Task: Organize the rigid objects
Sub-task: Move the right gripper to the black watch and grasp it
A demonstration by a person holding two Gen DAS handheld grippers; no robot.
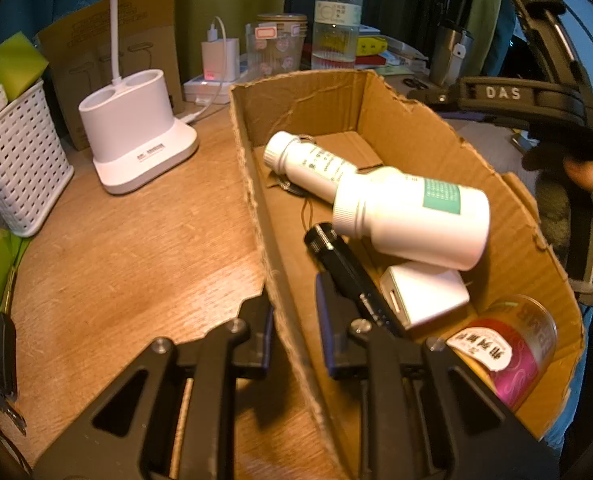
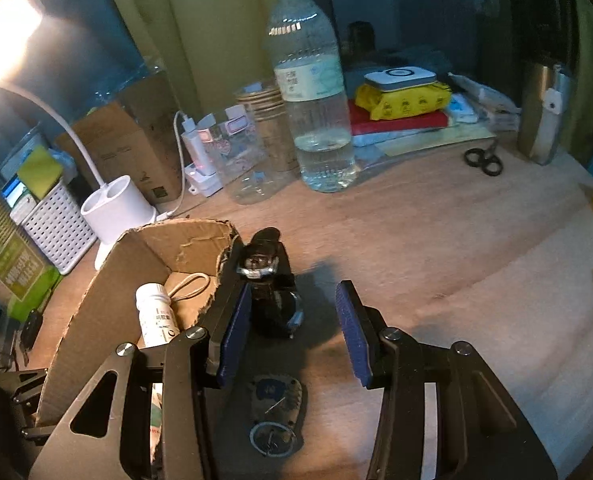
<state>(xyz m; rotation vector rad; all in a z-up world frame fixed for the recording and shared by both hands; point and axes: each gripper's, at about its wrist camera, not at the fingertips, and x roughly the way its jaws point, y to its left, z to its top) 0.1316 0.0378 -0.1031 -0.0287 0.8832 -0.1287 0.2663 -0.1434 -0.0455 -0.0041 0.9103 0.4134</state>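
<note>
An open cardboard box (image 1: 416, 128) sits on the wooden desk. Inside it lie two white bottles (image 1: 416, 216), a black cylinder-tipped device (image 1: 336, 256), a white charger cube (image 1: 424, 292) and a clear jar with a pink label (image 1: 508, 356). My left gripper (image 1: 292, 332) is shut on the box's near left wall, one finger on each side of it. In the right wrist view my right gripper (image 2: 294, 332) stands open just outside the box (image 2: 108, 304). A small black object with shiny metal parts (image 2: 272, 292) is between its fingers, close to the left pad (image 2: 236, 332) and apart from the right one.
A white lamp base (image 1: 136, 144) and a white basket (image 1: 16, 176) stand left of the box. Behind are a water bottle (image 2: 312, 120), a clear jar (image 2: 236, 160), stacked books, scissors (image 2: 484, 160) and a steel cup (image 2: 544, 116). A dark oval item (image 2: 276, 412) lies under my right gripper.
</note>
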